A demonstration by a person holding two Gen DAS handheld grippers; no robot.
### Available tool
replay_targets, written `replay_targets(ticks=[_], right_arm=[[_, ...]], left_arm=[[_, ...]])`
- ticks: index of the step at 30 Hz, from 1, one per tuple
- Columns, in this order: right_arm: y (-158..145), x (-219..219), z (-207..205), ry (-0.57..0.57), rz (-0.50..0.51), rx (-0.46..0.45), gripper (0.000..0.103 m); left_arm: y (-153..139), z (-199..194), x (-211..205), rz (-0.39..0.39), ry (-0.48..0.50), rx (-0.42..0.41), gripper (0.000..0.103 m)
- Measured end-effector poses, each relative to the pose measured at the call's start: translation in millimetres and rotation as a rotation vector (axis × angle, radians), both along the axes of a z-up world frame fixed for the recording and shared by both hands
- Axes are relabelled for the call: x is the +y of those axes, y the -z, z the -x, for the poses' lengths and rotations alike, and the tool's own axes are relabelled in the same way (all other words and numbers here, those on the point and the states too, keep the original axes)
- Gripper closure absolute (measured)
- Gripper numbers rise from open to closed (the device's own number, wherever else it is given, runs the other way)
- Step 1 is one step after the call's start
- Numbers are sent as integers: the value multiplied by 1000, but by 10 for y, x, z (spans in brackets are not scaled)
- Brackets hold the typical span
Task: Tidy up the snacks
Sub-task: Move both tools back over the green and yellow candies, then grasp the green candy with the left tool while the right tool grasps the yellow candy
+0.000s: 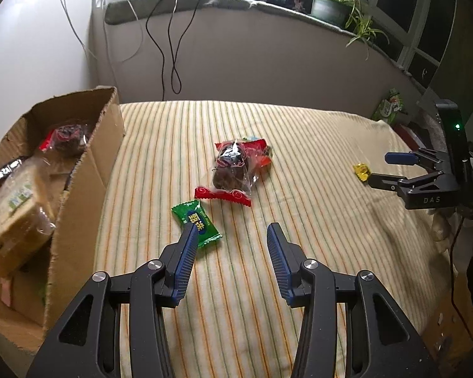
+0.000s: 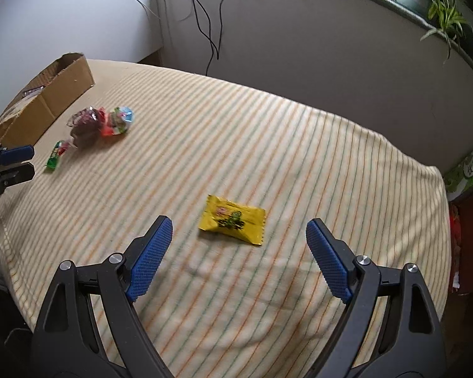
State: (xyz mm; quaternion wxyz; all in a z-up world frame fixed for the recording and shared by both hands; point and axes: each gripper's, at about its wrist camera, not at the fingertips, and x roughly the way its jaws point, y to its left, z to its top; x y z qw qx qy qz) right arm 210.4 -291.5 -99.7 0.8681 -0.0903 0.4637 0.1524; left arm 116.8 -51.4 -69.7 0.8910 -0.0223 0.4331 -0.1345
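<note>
Your right tool (image 2: 238, 252) is spread wide just short of the yellow packet (image 2: 232, 219) at frame centre, ready to straddle it, while your left tool (image 1: 228, 260), part-spread and empty, nears the green candy (image 1: 197, 223) beside the cardboard box (image 1: 85, 170).

We count one cardboard box (image 1: 78, 170) at the left edge of the striped cloth (image 1: 268, 283). Right of the box lie four loose snacks: one green sweet (image 1: 201, 223), one clear packet with a dark cake (image 1: 231, 170), one red packet (image 1: 260, 152) touching it, and one yellow sweet (image 2: 231, 220) farthest off. Two potted plants (image 1: 331, 3) stand beyond.
</note>
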Motion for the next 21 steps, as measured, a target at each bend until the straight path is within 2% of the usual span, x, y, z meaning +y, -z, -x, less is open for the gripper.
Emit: replay_targets(ticks=[6, 10, 15, 21], right_arm=[[85, 57, -58, 5, -21, 15, 14], [152, 77, -87, 23, -26, 29, 20], [164, 55, -90, 46, -41, 26, 21], [150, 57, -97, 53, -43, 18, 43]], left_arm=[[114, -84, -38, -23, -20, 25, 59], [154, -147, -33, -45, -40, 30, 59], [194, -221, -1, -56, -62, 42, 59], [222, -235, 11, -59, -66, 44, 73]])
